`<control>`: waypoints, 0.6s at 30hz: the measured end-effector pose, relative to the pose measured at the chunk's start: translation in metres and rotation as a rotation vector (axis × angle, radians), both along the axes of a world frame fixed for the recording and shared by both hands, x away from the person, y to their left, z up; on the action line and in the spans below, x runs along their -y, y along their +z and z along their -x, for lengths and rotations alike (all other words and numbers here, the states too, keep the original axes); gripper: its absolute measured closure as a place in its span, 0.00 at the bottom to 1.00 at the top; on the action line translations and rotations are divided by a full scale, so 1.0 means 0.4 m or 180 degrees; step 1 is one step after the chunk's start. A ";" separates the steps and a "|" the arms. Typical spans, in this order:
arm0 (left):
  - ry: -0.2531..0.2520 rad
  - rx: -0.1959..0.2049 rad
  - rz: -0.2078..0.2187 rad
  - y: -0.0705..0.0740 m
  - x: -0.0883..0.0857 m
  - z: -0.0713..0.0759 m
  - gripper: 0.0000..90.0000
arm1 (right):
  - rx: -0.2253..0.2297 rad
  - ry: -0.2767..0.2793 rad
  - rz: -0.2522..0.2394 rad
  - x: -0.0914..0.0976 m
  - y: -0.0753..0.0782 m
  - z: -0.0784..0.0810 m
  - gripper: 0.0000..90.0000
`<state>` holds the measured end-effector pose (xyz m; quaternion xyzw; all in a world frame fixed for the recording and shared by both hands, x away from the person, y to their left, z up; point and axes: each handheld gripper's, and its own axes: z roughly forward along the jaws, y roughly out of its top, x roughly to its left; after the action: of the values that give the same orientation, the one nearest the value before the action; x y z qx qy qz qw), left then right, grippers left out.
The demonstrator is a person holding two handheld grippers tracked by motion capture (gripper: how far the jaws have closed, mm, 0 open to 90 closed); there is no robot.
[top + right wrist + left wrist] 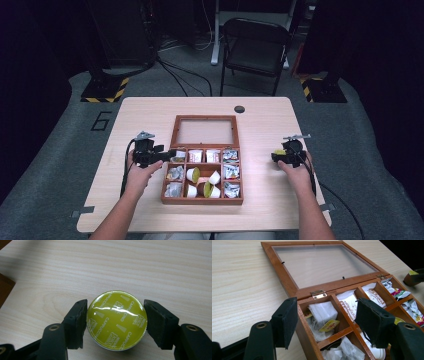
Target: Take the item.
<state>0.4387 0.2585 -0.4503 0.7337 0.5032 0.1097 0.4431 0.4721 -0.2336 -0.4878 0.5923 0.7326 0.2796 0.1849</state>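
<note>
Two claws work at the counter (150, 107), one in each hand. The right claw (115, 320) is clamped on one coffee capsule (116, 319), its pads pressing the rim on both sides; the capsule sits above bare wood to the right of the wooden box (168, 192), well apart from it. Its lid is a glossy yellow-green foil disc printed with "CAPPUCCINO" around the edge and small cup marks, and a white rim shows beneath; the body under the lid is hidden. In the high view this claw (284, 156) shows the capsule as a small yellow spot.

The left claw (325, 321) straddles the box's near-left corner, one jaw outside the wall and one over the dividers; I cannot tell whether the pads press the wood. The box has twelve compartments in three rows of four, and its glass lid (322, 263) lies flat open behind. Inside are about five more capsules (193, 174) in the middle compartments, tea bags (323, 315) along the back row, and foil sachets (230, 171) at the sides; their exact counts are hard to make out. One folding chair (256, 47) stands beyond the counter.
</note>
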 end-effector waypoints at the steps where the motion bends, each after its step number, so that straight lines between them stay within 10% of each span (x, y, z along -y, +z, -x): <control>1: -0.0010 -0.0003 -0.0017 0.000 0.000 0.000 0.38 | -0.0010 -0.0018 -0.0024 0.000 0.000 0.000 0.41; 18: -0.0012 0.0053 -0.0099 0.006 0.001 0.008 0.37 | 0.0377 0.0009 -0.0018 -0.031 0.065 0.014 0.33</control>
<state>0.4355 0.2579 -0.4478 0.7406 0.4964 0.1228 0.4360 0.4664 -0.2211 -0.4619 0.5743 0.7204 0.3164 0.2259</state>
